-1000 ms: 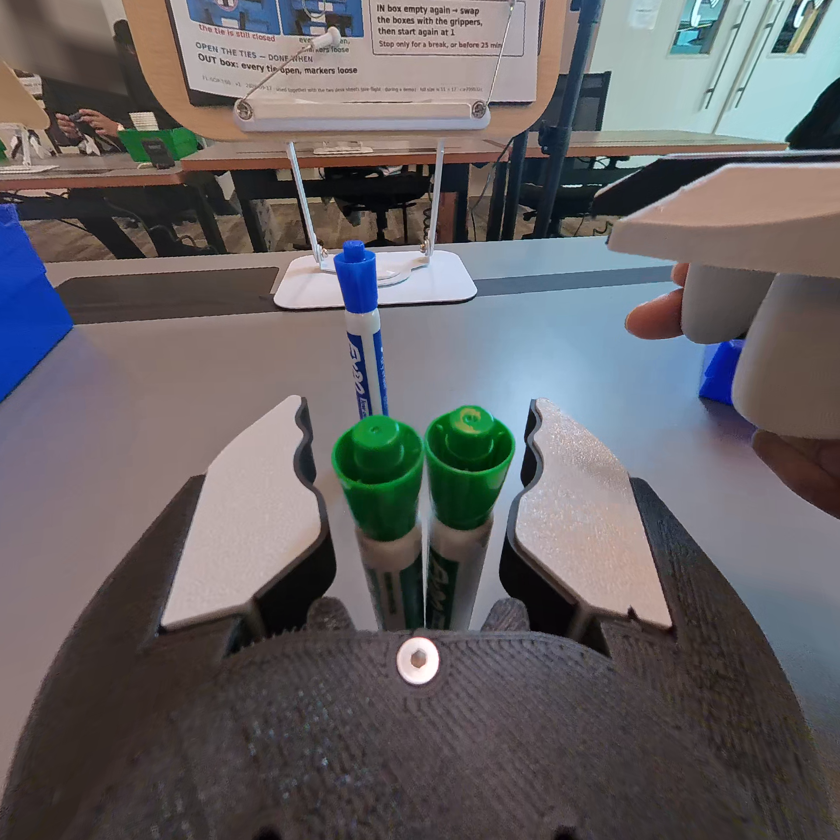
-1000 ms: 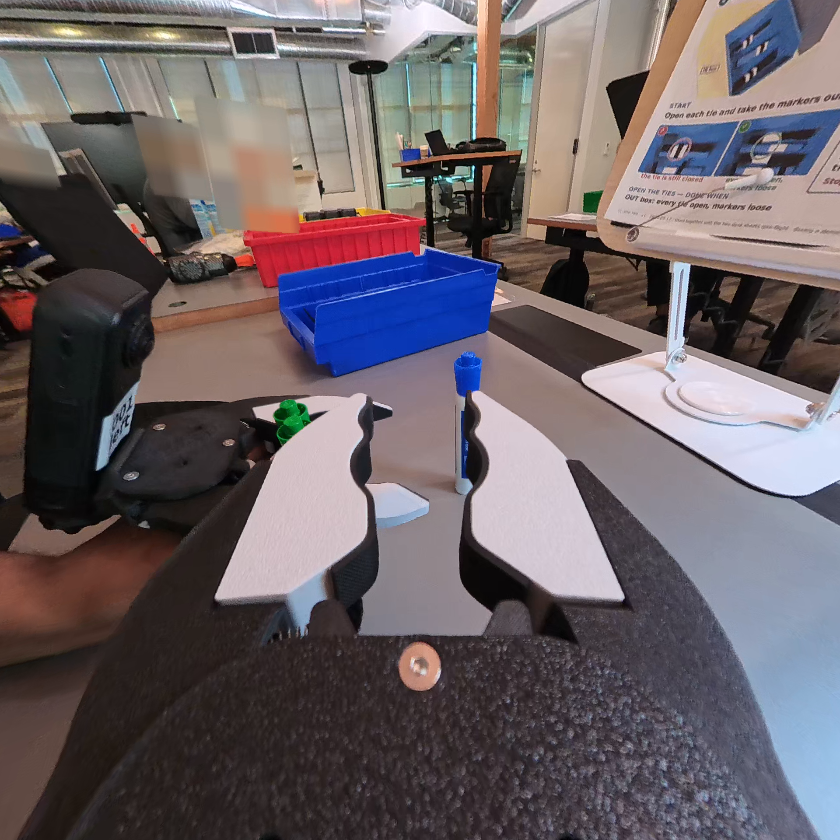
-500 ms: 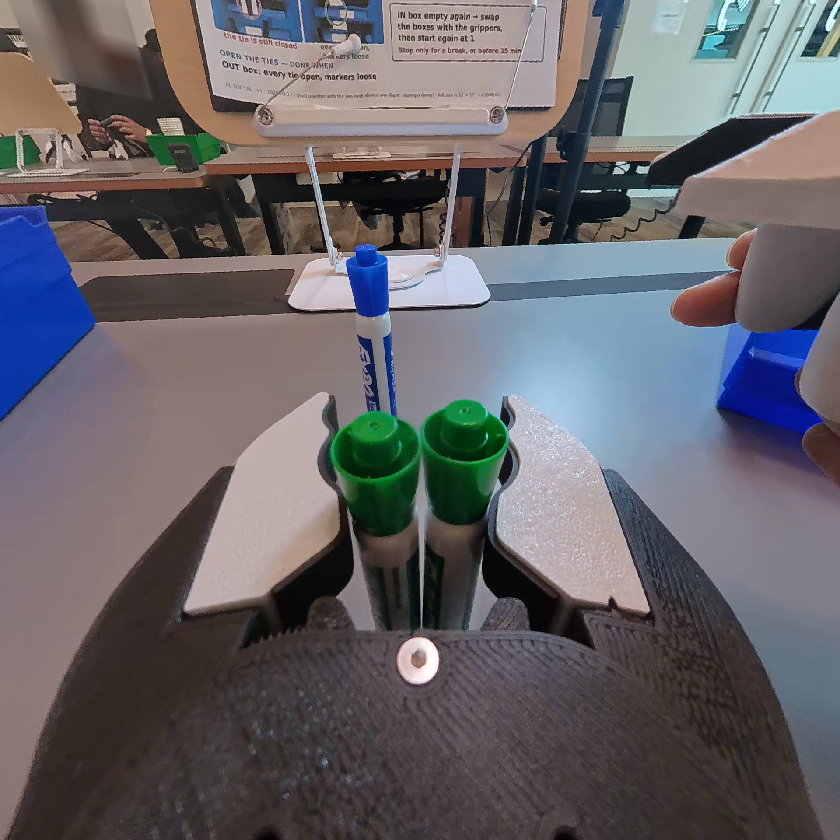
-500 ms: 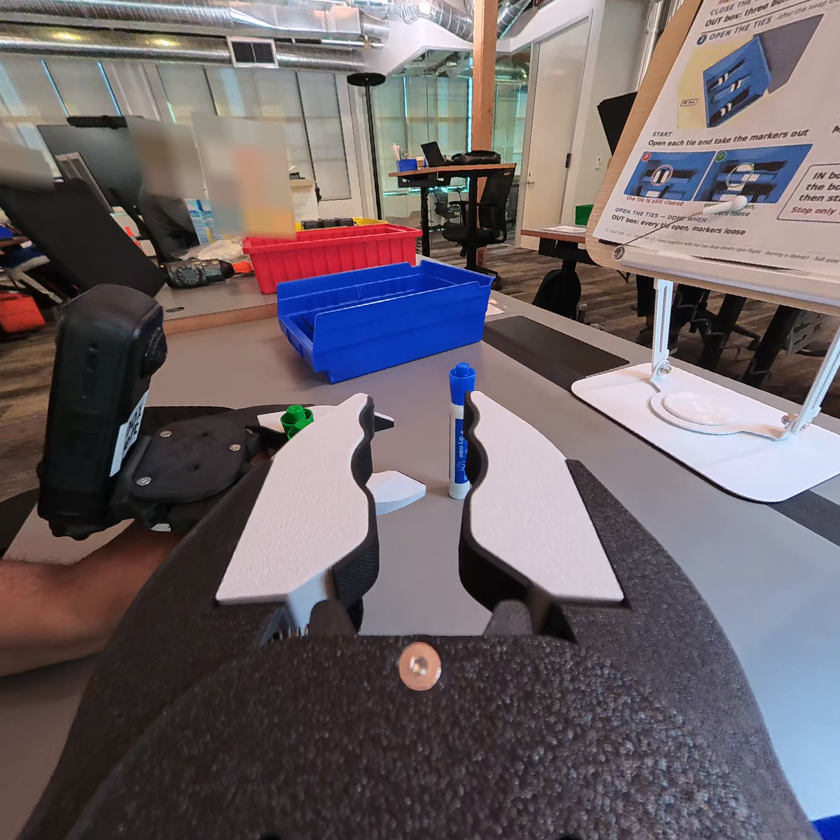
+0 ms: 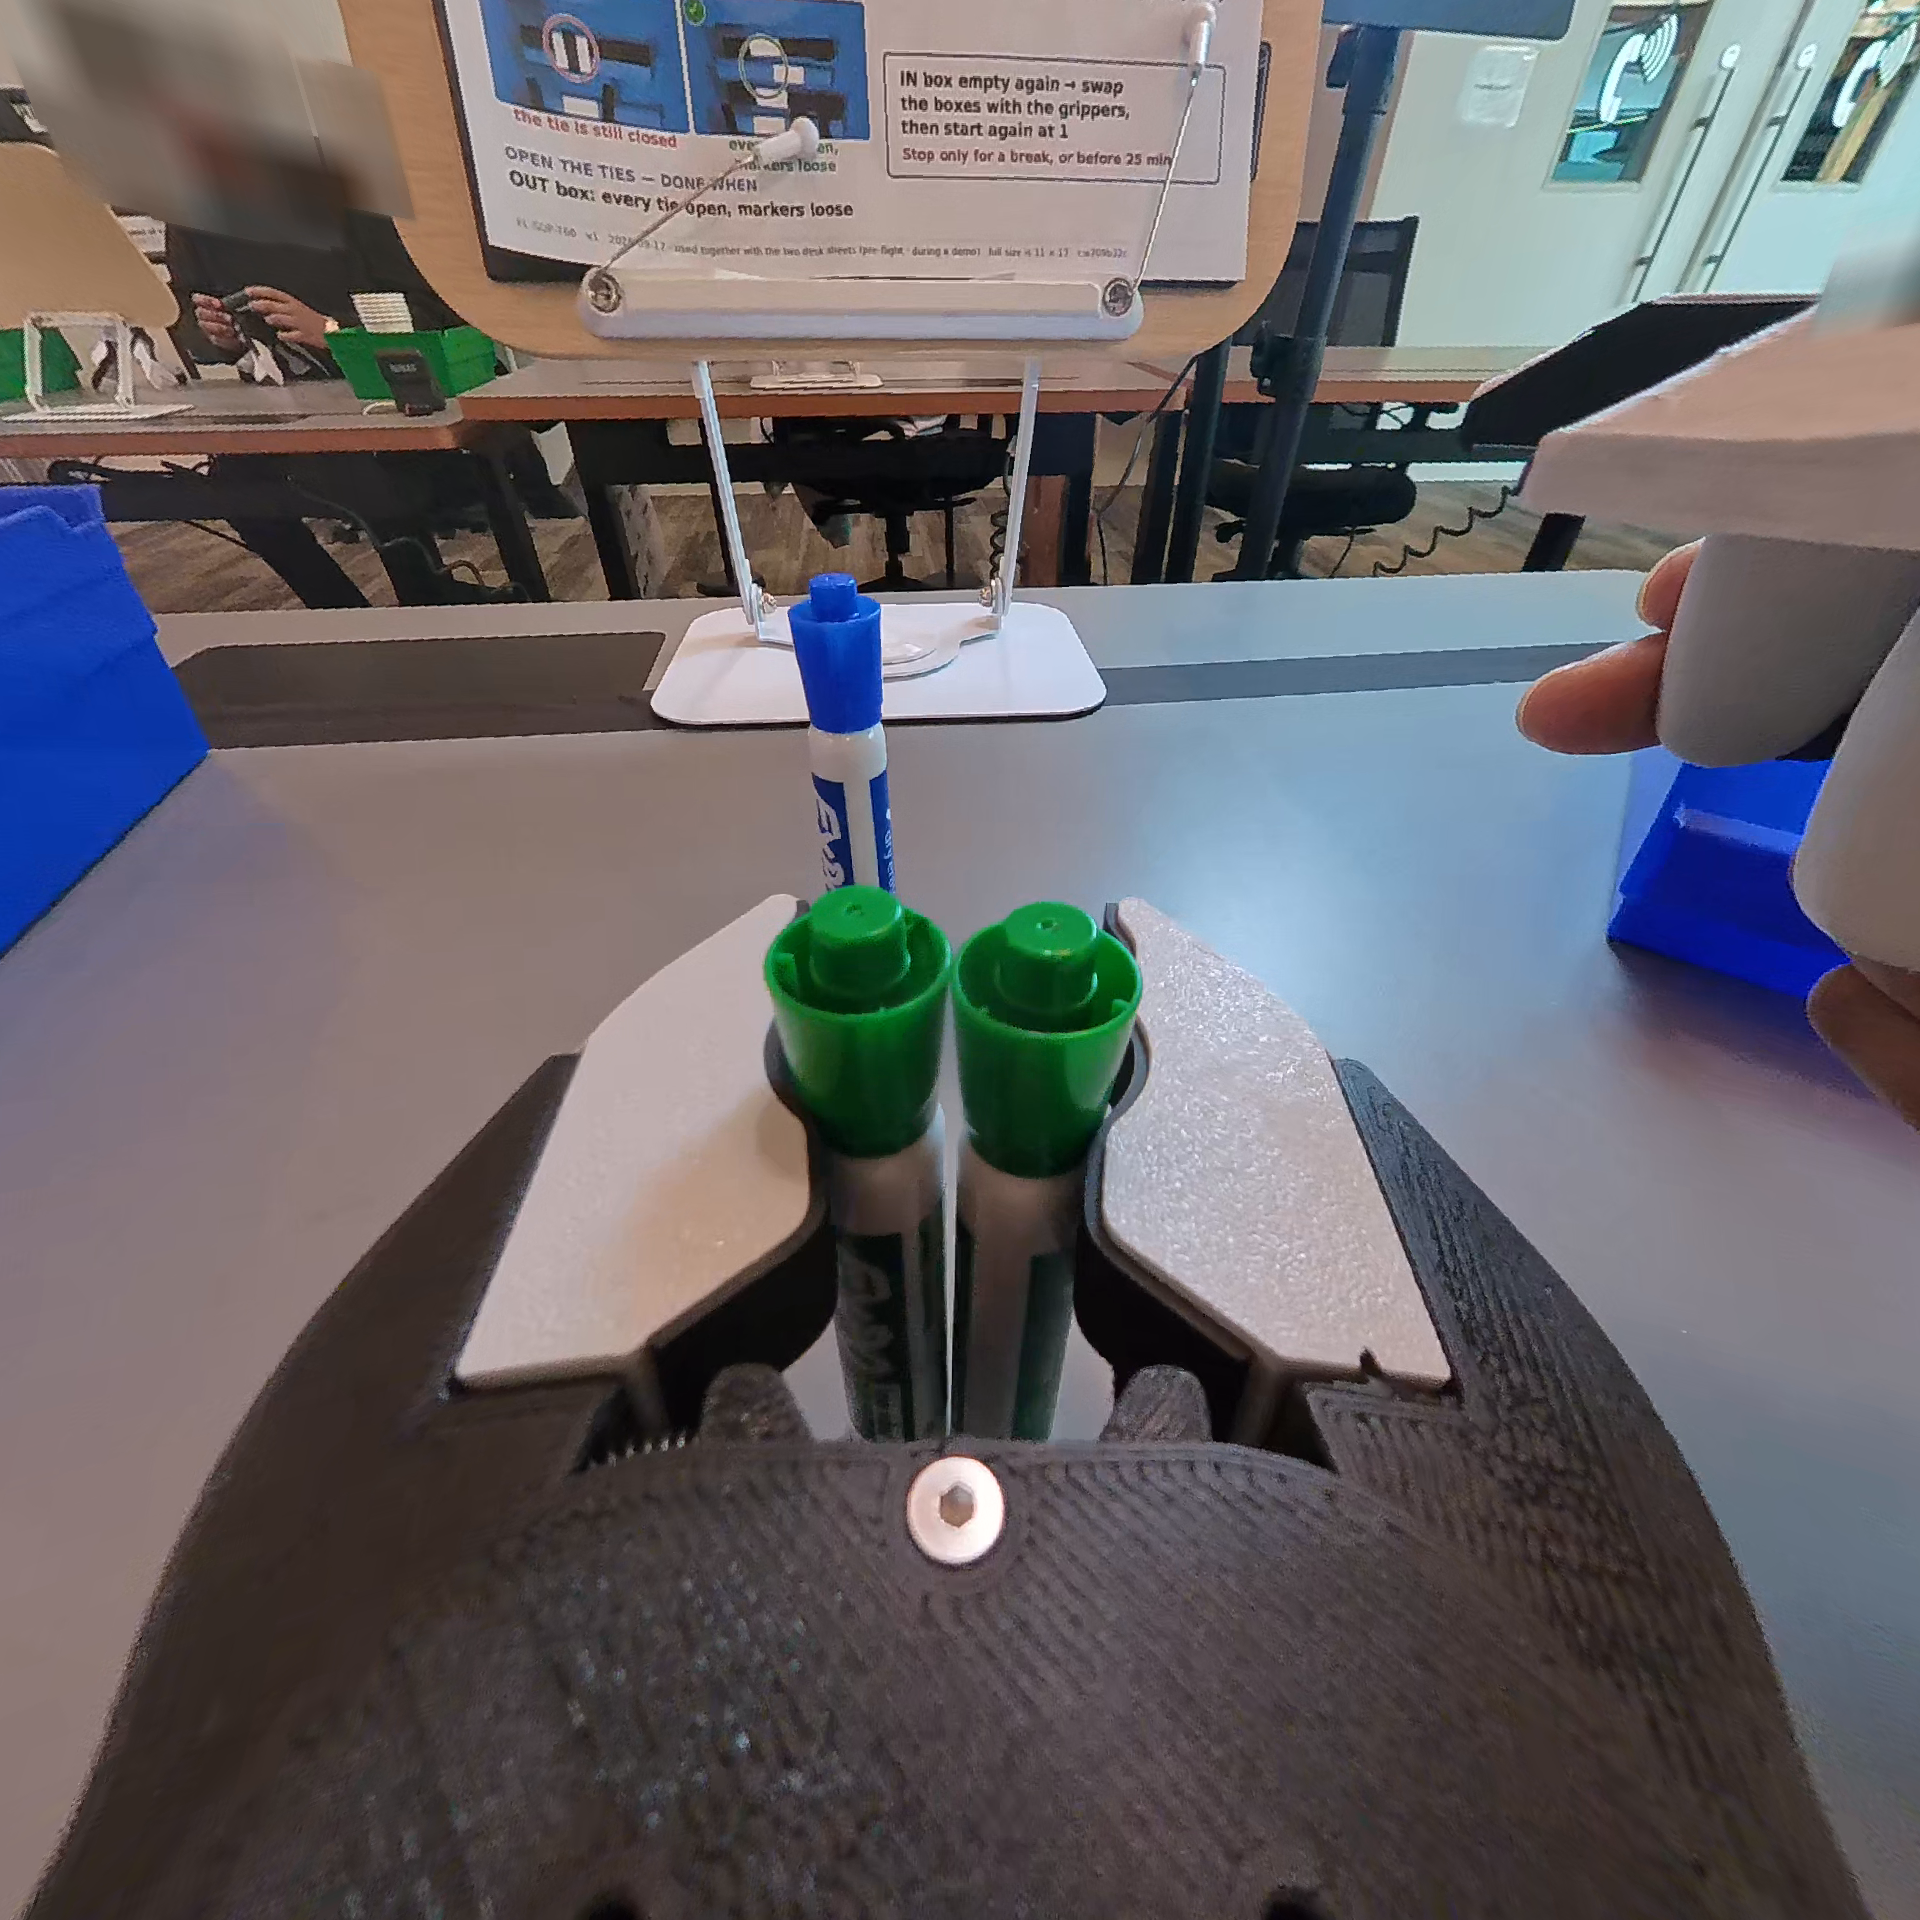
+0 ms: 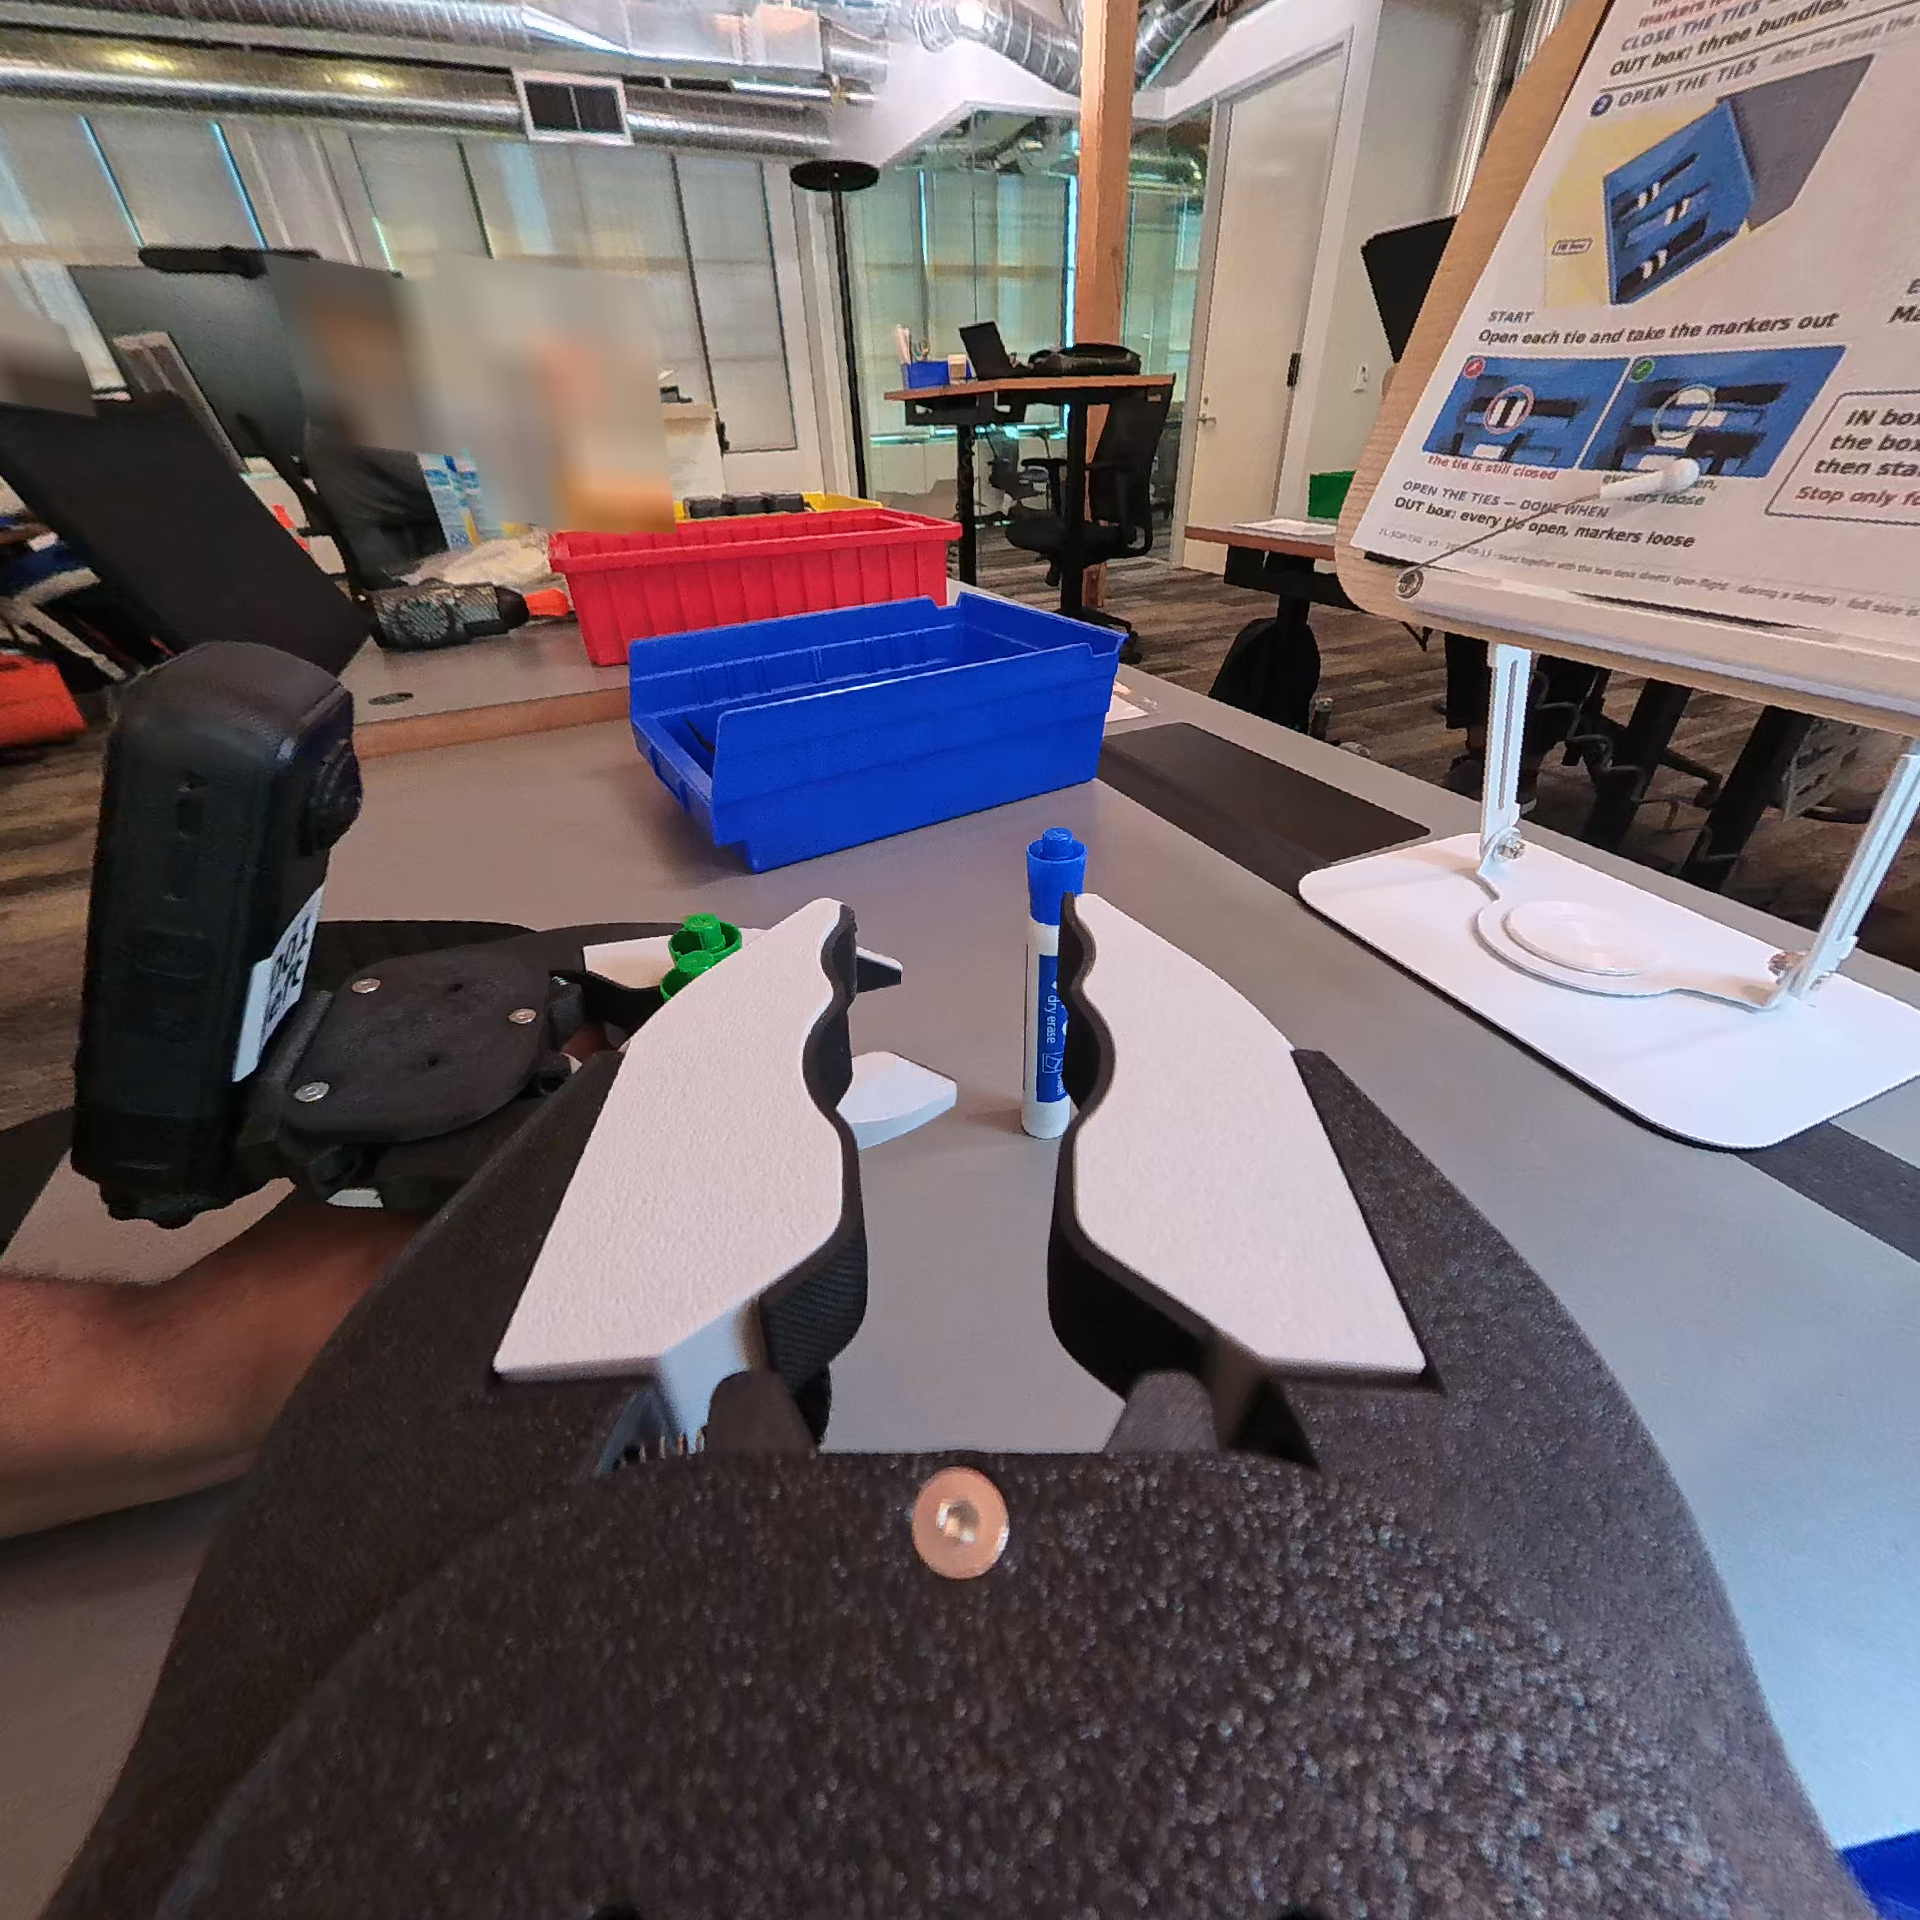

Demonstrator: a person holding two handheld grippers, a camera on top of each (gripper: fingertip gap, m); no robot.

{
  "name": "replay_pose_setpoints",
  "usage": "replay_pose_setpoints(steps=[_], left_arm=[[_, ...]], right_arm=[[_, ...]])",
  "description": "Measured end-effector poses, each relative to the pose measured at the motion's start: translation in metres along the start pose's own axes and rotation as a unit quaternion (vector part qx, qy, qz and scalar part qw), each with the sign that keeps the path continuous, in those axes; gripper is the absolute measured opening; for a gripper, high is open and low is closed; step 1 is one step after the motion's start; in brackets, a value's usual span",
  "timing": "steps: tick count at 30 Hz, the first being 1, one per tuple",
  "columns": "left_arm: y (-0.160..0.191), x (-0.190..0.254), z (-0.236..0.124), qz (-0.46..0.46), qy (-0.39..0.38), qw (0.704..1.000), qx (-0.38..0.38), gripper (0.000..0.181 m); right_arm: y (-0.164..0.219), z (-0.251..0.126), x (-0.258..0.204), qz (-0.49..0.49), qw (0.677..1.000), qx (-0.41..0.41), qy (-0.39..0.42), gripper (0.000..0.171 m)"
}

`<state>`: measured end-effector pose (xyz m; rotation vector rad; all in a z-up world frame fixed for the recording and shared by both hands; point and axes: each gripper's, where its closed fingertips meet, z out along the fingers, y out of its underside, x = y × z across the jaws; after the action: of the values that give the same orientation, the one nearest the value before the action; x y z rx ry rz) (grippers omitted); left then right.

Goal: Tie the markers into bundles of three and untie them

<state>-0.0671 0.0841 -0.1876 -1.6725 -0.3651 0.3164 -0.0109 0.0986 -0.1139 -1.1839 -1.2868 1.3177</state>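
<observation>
Setting: open office, grey table [image 5: 1299, 852] in front of both tongs, an instruction board on a white stand [image 6: 1621, 997] at its far edge.
Left gripper [image 5: 951, 1023]: clamped on two green markers [image 5: 1044, 1023], upright and side by side, caps up, touching each other between the pads.
Right gripper [image 6: 956, 1049]: jaws apart, nothing between them, hanging over the table.
Blue marker [image 5: 844, 727]: standing on end, alone, just beyond the left tips; in the right view it rises just past the right finger.
Blue bin [image 6: 883, 717]: farther off, beyond both tips.
Tie: none visible anywhere.
Done: two of three markers gathered, by my reading.
Left: bring in the blue one, wrap a tie, later undo it.
</observation>
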Motion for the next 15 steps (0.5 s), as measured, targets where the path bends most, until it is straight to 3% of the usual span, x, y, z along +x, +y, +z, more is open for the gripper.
replay_pose_setpoints(steps=[15], left_arm=[[-0.0024, 0.0001, -0.0024, -0.017, 0.018, 1.0, 0.009, 0.042]], right_arm=[[0.0019, 0.0002, 0.0005, 0.0, 1.0, -0.002, 0.0, 0.037]])
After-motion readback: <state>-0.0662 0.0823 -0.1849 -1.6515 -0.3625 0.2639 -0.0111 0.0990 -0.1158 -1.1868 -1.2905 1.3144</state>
